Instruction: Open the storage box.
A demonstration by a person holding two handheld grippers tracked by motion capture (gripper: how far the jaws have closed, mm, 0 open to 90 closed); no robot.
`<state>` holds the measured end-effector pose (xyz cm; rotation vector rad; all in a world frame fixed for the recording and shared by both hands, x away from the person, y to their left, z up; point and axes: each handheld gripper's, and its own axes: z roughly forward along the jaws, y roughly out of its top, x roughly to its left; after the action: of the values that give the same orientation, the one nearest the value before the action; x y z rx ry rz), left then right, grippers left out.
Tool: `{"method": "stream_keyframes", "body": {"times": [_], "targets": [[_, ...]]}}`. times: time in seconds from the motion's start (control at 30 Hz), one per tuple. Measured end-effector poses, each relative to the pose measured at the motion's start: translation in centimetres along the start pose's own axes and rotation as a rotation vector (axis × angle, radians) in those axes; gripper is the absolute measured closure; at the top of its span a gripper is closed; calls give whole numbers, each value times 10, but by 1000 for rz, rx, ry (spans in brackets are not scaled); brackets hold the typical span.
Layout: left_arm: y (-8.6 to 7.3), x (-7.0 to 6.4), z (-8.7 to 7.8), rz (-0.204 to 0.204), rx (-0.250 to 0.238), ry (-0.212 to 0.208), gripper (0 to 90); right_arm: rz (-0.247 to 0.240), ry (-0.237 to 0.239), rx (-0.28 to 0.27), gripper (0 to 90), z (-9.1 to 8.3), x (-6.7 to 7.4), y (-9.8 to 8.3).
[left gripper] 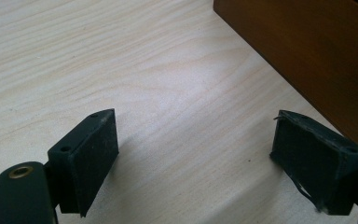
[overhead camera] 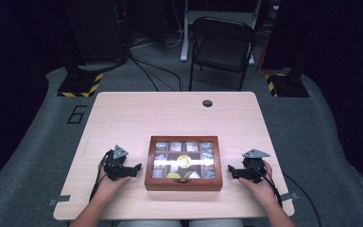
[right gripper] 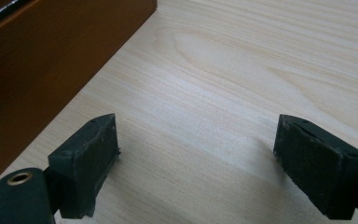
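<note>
Here we hold the left gripper (overhead camera: 131, 169) and the right gripper (overhead camera: 234, 171) on either side of the glass-lidded wooden box (overhead camera: 183, 185), each with its jaws spread apart over bare tabletop (overhead camera: 170, 113) and nothing between them. The box lies between our two tools, its long axis running from one to the other; each gripper stands just beside an end wall, neither touching it and neither clearly nearer.
</note>
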<state>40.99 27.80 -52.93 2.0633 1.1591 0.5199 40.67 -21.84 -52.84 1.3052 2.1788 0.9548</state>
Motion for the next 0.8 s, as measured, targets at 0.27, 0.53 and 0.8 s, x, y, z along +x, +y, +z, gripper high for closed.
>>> {"method": "stream_keyframes", "body": {"times": [0.27, 0.53, 0.8], "targets": [[-1, -2, 0, -9, -4, 10, 142, 26, -19, 13, 75, 2, 0, 1], [-2, -3, -1, -13, -6, 18, 143, 33, -30, 20, 48, 3, 2, 2], [-2, -4, -1, -21, -6, 22, 147, 42, -32, 20, 51, 3, 3, 2]]}}
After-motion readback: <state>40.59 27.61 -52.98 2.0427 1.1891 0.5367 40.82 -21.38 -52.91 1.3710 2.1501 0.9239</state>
